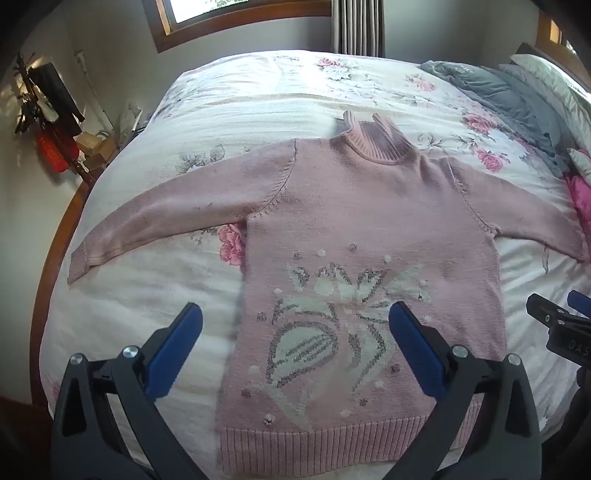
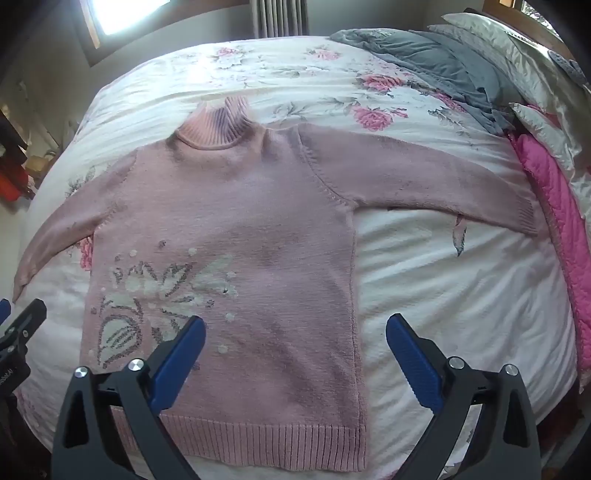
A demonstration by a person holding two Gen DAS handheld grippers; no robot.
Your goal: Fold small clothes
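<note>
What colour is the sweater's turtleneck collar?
Pink, ribbed knit like the sweater; the collar shows best in the right wrist view.

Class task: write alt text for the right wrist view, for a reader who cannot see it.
A small pink sweater lies flat, front up, sleeves spread, on a floral bedspread. The open right gripper hovers above its ribbed hem; grey bedding is heaped at the far right.

Left gripper [image 1: 295, 317] and right gripper [image 2: 295, 328] hover, jaws spread wide.

Matt ribbed-knit sweater [image 1: 369, 221], soft cotton-looking quilt [image 1: 258, 92], perhaps satin pillow [image 2: 491, 33]
</note>
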